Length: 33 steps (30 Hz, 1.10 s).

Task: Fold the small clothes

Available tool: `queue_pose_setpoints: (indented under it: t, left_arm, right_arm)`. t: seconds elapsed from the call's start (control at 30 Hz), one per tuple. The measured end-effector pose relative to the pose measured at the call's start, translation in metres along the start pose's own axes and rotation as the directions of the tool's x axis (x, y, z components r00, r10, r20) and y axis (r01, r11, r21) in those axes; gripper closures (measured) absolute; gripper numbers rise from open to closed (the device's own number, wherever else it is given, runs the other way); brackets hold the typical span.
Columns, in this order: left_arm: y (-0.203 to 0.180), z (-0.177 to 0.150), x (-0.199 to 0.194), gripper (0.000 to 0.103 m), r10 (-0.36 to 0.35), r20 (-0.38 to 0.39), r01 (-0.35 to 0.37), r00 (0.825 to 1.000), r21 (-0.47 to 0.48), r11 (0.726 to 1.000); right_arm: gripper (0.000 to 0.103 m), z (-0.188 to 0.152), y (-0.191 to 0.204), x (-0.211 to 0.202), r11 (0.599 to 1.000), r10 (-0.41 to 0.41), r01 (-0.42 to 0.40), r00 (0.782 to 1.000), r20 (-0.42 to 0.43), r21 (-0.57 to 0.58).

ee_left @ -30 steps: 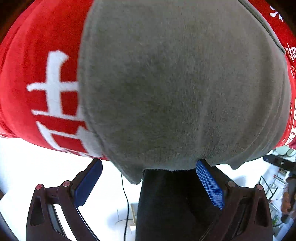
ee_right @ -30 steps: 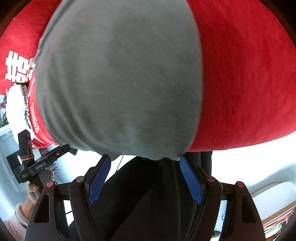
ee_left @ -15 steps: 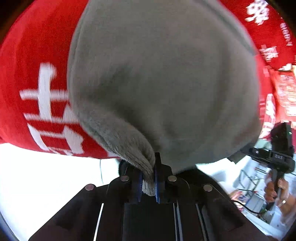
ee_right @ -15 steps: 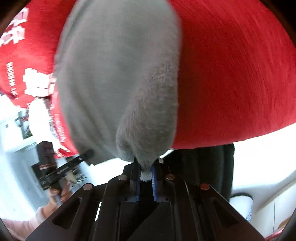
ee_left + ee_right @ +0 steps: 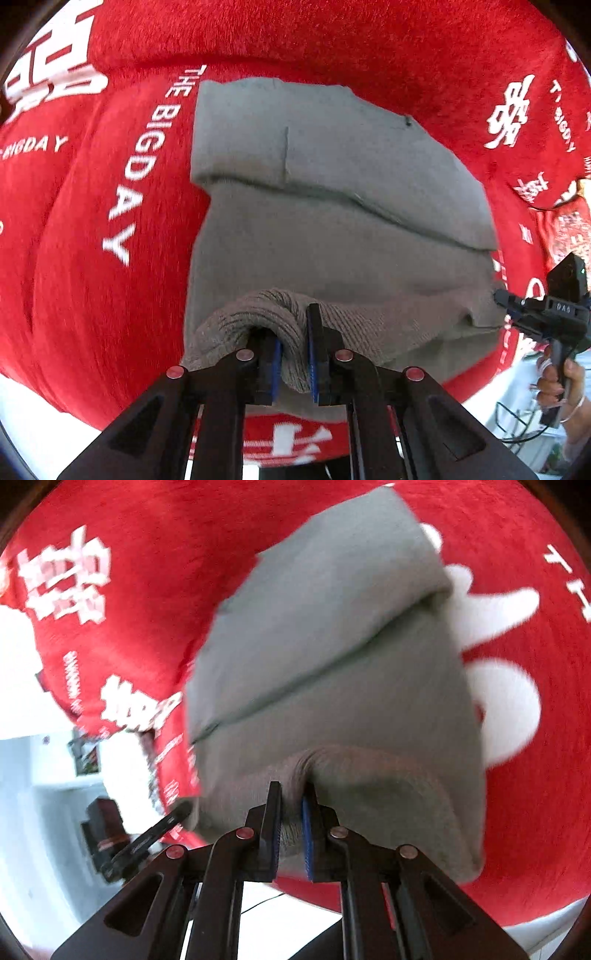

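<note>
Both claws clenched on grey garment (image 5: 332, 236) near hem, left claw (image 5: 294, 354) at left corner, right claw (image 5: 291, 830) at right; fold line straight ahead, far across red cloth (image 5: 92, 258).

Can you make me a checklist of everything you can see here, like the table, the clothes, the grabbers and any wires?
Surface: red cloth with white lettering covers it.
Job's things: grey garment, partly folded, near edge lifted.
Clutter: nothing seen.
Grippers: left gripper shut on the grey garment's ribbed edge; right gripper shut on the same garment.
Cables: thin dark cable below the cloth's edge.
Surroundings: a hand holding the other gripper's handle at the right of the left wrist view; bright white room, blurred.
</note>
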<state>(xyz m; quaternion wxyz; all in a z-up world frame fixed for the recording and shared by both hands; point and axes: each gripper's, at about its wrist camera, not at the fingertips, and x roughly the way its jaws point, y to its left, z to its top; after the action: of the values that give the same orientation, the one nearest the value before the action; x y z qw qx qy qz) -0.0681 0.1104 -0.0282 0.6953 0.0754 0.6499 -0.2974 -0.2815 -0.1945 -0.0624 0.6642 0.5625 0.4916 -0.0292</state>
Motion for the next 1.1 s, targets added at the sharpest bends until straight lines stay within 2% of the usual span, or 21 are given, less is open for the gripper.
queue_pose_setpoints:
  t: [0.07, 0.13, 0.17, 0.23, 0.3, 0.37, 0.47, 0.5, 0.53, 0.6, 0.7, 0.73, 0.8, 0.9, 0.97, 1.03, 1.07, 1.1]
  left_arm:
    - [-0.006, 0.008, 0.003, 0.091, 0.032, -0.018, -0.032, 0.999, 0.025, 0.999]
    - [-0.010, -0.002, 0.009, 0.091, 0.063, -0.028, -0.062, 0.998, 0.040, 0.997]
    - [-0.013, -0.003, 0.011, 0.088, 0.078, -0.037, -0.077, 0.996, 0.046, 0.996]
    - [-0.016, 0.002, 0.013, 0.068, 0.101, -0.047, -0.098, 0.994, 0.056, 0.994]
    - [-0.016, 0.002, 0.010, 0.020, 0.141, -0.027, -0.139, 0.990, 0.066, 0.988]
    - [-0.016, 0.005, 0.001, 0.005, 0.203, 0.026, -0.204, 0.979, 0.072, 0.976]
    - [-0.013, 0.014, -0.011, 0.005, 0.210, 0.060, -0.214, 0.976, 0.063, 0.975]
    - [-0.011, 0.017, -0.014, 0.005, 0.209, 0.065, -0.212, 0.976, 0.056, 0.976]
    - [-0.008, 0.019, -0.017, 0.005, 0.212, 0.066, -0.216, 0.975, 0.053, 0.975]
    - [-0.003, 0.022, -0.020, 0.005, 0.228, 0.062, -0.232, 0.972, 0.058, 0.971]
    - [-0.006, 0.020, -0.017, 0.005, 0.236, 0.027, -0.237, 0.971, 0.112, 0.965]
    - [-0.008, 0.019, -0.015, 0.005, 0.227, 0.010, -0.227, 0.974, 0.126, 0.966]
    - [-0.013, 0.014, -0.007, 0.005, 0.208, -0.032, -0.201, 0.978, 0.151, 0.968]
    - [-0.017, 0.019, 0.015, 0.005, 0.202, -0.072, -0.188, 0.977, 0.160, 0.969]
    - [-0.016, 0.028, 0.032, 0.005, 0.209, -0.091, -0.194, 0.974, 0.145, 0.970]
    - [-0.013, 0.037, 0.045, 0.014, 0.242, -0.095, -0.229, 0.966, 0.131, 0.965]
    - [-0.011, 0.040, 0.050, 0.030, 0.260, -0.102, -0.247, 0.960, 0.125, 0.961]
    - [-0.007, 0.043, 0.057, 0.037, 0.265, -0.129, -0.253, 0.955, 0.106, 0.962]
  right_arm:
    - [0.092, 0.008, -0.004, 0.002, 1.000, -0.006, 0.006, 1.000, -0.002, 0.013]
    - [0.090, 0.014, -0.004, 0.001, 1.000, -0.010, 0.010, 1.000, -0.007, 0.018]
    - [0.089, 0.017, -0.004, 0.002, 1.000, -0.013, 0.013, 1.000, -0.009, 0.022]
    - [0.089, 0.021, -0.008, 0.000, 0.999, -0.010, 0.010, 1.000, -0.013, 0.036]
    - [0.089, 0.025, -0.011, -0.004, 0.999, -0.005, 0.006, 1.000, -0.014, 0.047]
    - [0.089, 0.029, -0.011, -0.007, 0.998, -0.003, 0.003, 1.000, -0.008, 0.056]
    - [0.088, 0.037, -0.012, -0.018, 0.996, 0.032, -0.034, 0.999, 0.028, 0.081]
    - [0.080, 0.039, -0.010, -0.020, 0.995, 0.038, -0.041, 0.999, 0.038, 0.092]
    - [0.060, 0.041, -0.010, -0.024, 0.994, 0.035, -0.040, 0.998, 0.051, 0.102]
    - [0.034, 0.043, -0.003, -0.032, 0.998, -0.011, 0.006, 0.998, 0.061, 0.068]
    - [0.034, 0.037, 0.015, -0.034, 0.989, -0.131, 0.133, 0.990, 0.046, -0.059]
    - [0.034, 0.033, 0.024, -0.033, 0.972, -0.195, 0.200, 0.980, 0.048, -0.124]
    - [0.034, 0.027, 0.032, -0.029, 0.935, -0.279, 0.283, 0.959, 0.050, -0.215]
    - [0.034, 0.026, 0.039, -0.016, 0.890, -0.349, 0.347, 0.936, 0.046, -0.296]
    - [0.034, 0.029, 0.038, -0.009, 0.886, -0.358, 0.351, 0.933, 0.033, -0.303]
    - [0.034, 0.035, 0.038, -0.001, 0.889, -0.353, 0.344, 0.935, 0.026, -0.303]
    - [0.034, 0.038, 0.038, 0.004, 0.888, -0.353, 0.342, 0.935, 0.022, -0.307]
    - [0.034, 0.040, 0.038, 0.007, 0.886, -0.356, 0.344, 0.934, 0.018, -0.310]
